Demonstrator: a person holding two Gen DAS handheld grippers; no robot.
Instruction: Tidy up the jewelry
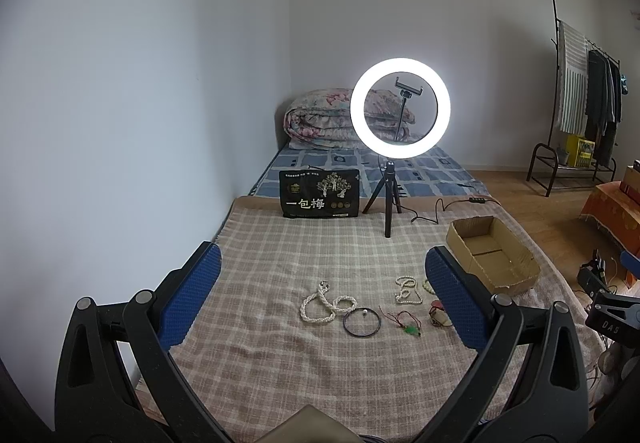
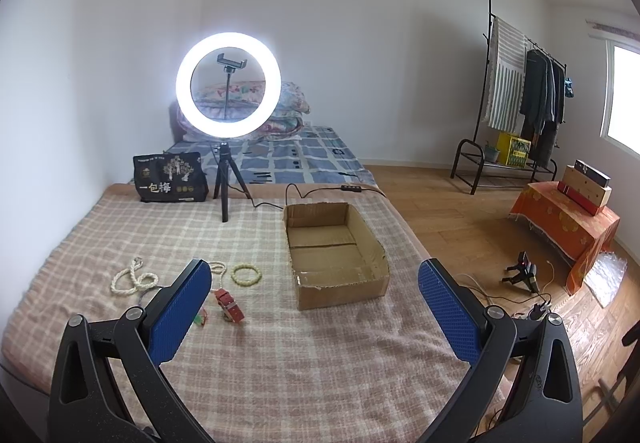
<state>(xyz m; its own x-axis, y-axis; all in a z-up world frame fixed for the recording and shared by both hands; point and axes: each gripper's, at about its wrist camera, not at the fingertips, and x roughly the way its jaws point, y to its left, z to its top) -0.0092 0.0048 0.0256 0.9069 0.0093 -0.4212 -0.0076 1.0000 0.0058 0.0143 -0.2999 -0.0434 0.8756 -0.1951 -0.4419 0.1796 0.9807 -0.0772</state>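
Observation:
Jewelry lies on the plaid blanket (image 1: 280, 363). A white bead necklace (image 1: 320, 308), a dark bangle (image 1: 362, 322), a green pendant on red cord (image 1: 408, 327), a second white bead strand (image 1: 407, 289) and a red strap piece (image 1: 438, 313) lie between my left gripper's (image 1: 324, 293) open blue fingers. In the right wrist view the white necklace (image 2: 132, 279), a pale green bead bracelet (image 2: 246, 275) and the red strap piece (image 2: 231, 306) lie left of an empty cardboard box (image 2: 334, 249). My right gripper (image 2: 316, 305) is open and empty above the blanket.
A lit ring light on a tripod (image 1: 400, 109) and a black printed bag (image 1: 319, 193) stand at the blanket's far end. Its cable (image 2: 320, 191) runs behind the box. A folded quilt (image 1: 320, 119), a clothes rack (image 2: 516, 91) and an orange-covered stand (image 2: 568, 219) are farther off.

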